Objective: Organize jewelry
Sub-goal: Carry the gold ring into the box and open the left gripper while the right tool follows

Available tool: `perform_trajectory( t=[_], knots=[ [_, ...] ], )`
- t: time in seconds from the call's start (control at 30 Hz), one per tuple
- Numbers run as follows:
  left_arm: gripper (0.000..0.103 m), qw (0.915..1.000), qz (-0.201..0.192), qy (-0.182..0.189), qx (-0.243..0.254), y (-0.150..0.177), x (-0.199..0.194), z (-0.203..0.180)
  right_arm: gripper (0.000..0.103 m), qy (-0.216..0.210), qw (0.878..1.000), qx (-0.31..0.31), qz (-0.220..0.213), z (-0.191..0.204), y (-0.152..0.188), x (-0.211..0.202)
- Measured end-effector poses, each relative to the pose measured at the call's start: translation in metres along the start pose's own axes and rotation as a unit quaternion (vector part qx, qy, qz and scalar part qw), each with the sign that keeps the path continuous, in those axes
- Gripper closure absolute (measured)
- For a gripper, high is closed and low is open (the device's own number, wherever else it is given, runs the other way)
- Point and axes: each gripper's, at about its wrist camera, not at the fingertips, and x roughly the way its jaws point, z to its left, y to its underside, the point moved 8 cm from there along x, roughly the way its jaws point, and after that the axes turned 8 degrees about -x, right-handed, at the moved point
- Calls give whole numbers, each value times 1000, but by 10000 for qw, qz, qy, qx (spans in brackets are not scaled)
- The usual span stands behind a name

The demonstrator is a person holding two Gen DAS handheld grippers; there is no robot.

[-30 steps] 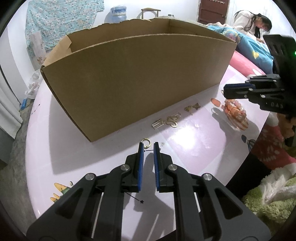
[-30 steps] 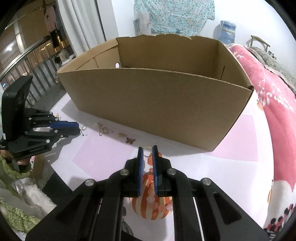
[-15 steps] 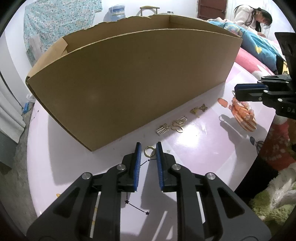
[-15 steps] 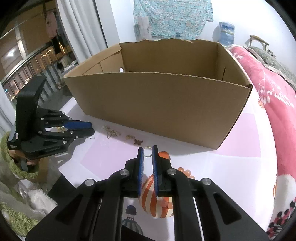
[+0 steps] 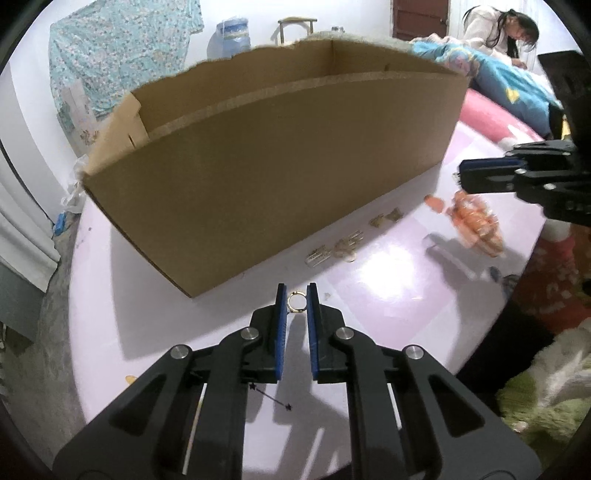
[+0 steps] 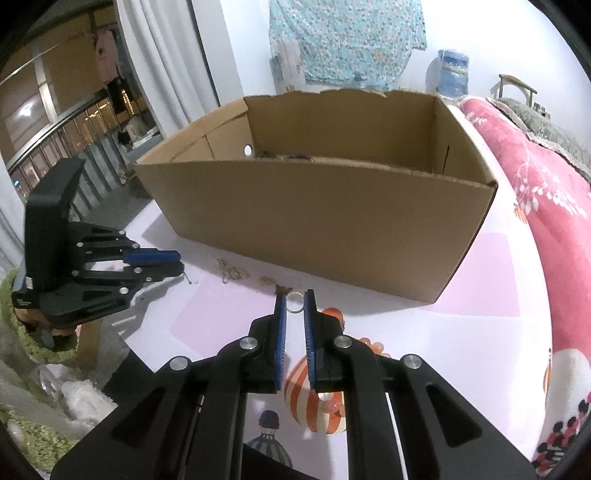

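A large cardboard box (image 5: 280, 162) stands open on the pink round table (image 5: 388, 295). My left gripper (image 5: 296, 302) is shut on a small gold ring (image 5: 295, 302), held just above the table near the box's front corner. My right gripper (image 6: 294, 307) is shut on a pale ring (image 6: 294, 307) and is raised above an orange bead bracelet (image 6: 332, 373). Several small gold jewelry pieces (image 5: 343, 249) lie in a row along the box's front wall; they also show in the right wrist view (image 6: 232, 271). The box (image 6: 325, 221) holds something dark on its floor.
A striped orange balloon print (image 6: 314, 398) is on the table under the right gripper. A pink quilt (image 6: 546, 206) lies to the right. A green fluffy rug (image 5: 543, 398) lies below the table edge. A person (image 5: 498, 29) sits at the far right.
My left gripper closed on the gold ring and lifted it a little off the table. My right gripper rose with its ring, so more of the box's inside shows.
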Motion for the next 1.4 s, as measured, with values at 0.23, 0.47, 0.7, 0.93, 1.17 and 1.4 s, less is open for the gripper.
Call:
perform_trajectory(
  t=[0.23,0.47,0.7,0.93,1.17,1.4],
  knots=[
    [94,9966,-770,268,111,-39,-70,-19,93,36,9985,-130,-528,5,-34,-36],
    [93,9879,-1450,526,125,-105,-92,-33,93,251,9923,-359,-1161,-8,-87,-61],
    [93,9946,-610,741,-400,-141,-9,-30,93,115,9986,-28,-525,-42,-102,-6],
    [93,9895,119,1065,-965,-148,44,-21,93,122,9992,343,176,-72,-104,34],
    [81,9857,180,1178,-1193,-151,51,-20,92,113,9984,549,71,-85,-108,28],
    [81,9835,102,1167,-1378,-150,46,-9,92,179,9970,723,-200,-94,-111,10]
  ],
)
